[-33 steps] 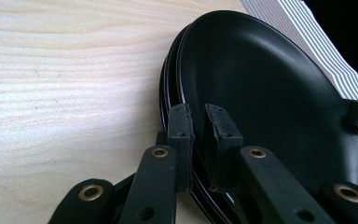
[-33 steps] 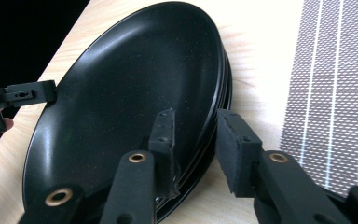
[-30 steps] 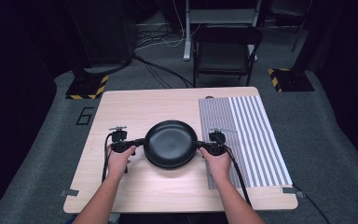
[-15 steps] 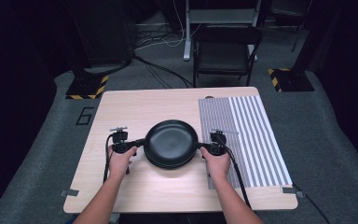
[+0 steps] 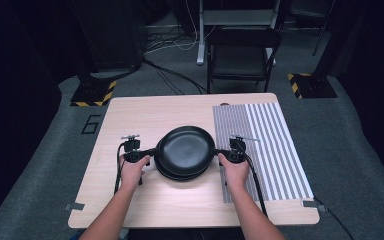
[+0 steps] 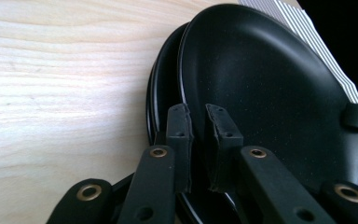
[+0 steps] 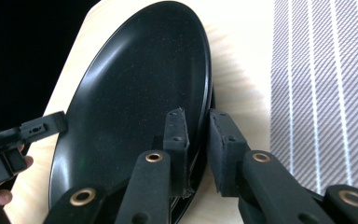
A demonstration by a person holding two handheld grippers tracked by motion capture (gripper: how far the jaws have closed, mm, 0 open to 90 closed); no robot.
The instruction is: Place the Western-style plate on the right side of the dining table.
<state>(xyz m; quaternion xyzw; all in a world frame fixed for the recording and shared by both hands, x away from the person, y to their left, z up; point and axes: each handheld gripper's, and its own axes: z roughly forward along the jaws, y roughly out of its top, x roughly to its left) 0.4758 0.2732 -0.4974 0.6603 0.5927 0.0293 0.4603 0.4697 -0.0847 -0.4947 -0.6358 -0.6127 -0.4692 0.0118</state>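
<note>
From the high view, the top plate sat on a stack near the middle of the surface, by the striped mat. The left claw and right claw met its opposite rims.

In the left gripper view, the left claw was clamped on the plate rim, above the stack.

In the right gripper view, the right claw, having just closed, pinched the plate rim; the left claw gripped the far rim.

Both forearms enter from the bottom edge; left gripper and right gripper, mid-frame, face inward, jaws clamped.
</note>
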